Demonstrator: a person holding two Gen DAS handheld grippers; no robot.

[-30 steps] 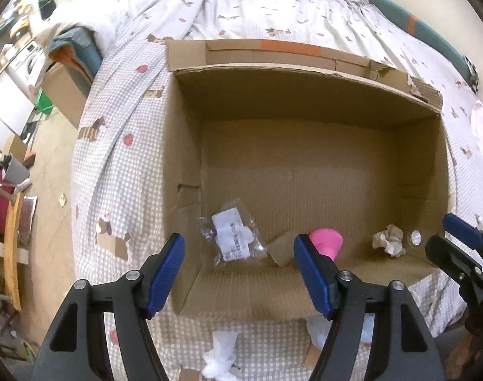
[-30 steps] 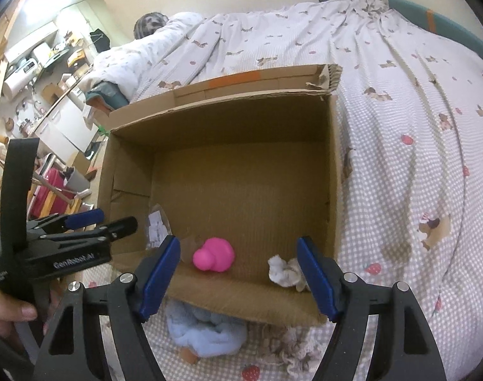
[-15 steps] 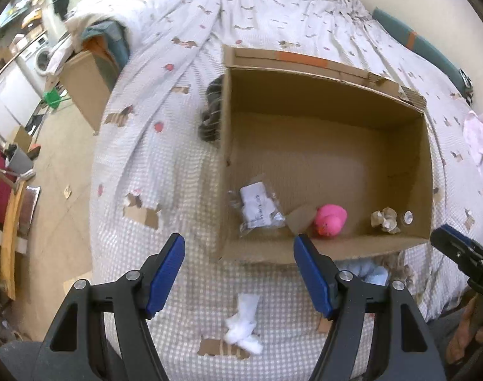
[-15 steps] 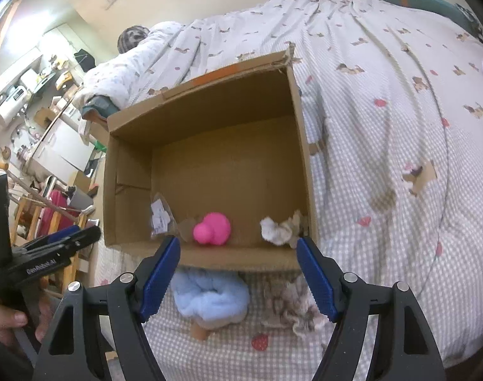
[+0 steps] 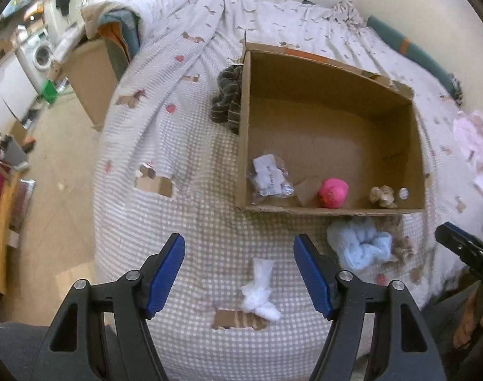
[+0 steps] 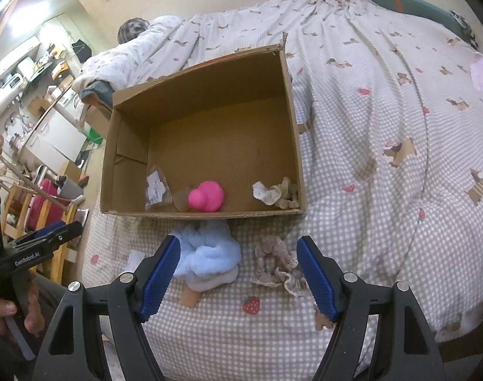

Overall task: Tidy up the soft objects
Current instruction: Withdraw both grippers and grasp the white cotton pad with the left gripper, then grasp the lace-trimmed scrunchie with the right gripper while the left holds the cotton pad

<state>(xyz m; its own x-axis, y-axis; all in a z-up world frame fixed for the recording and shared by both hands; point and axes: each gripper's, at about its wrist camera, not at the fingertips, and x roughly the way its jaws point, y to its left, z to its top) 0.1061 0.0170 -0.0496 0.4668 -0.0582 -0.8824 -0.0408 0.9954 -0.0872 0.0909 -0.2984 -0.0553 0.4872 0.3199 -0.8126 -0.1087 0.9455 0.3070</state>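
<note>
Cardboard box (image 6: 297, 133), frame centre, is already holding a pink toy (image 6: 206, 196); more soft items are waiting below it.
Both the left gripper (image 5: 239, 273) and the right gripper (image 6: 238, 274) are hanging wide open and empty; next, probably, closing on the white cloth (image 5: 258, 289) or the blue cloth (image 6: 206, 254).

Only readable text: "GenRobot.AI", white print on the black body of the left gripper (image 6: 47, 233), at 9 o'clock in the right wrist view. White label on the clear plastic packet (image 5: 268, 180) in the cardboard box (image 5: 336, 211) carries print, too small to read
</note>
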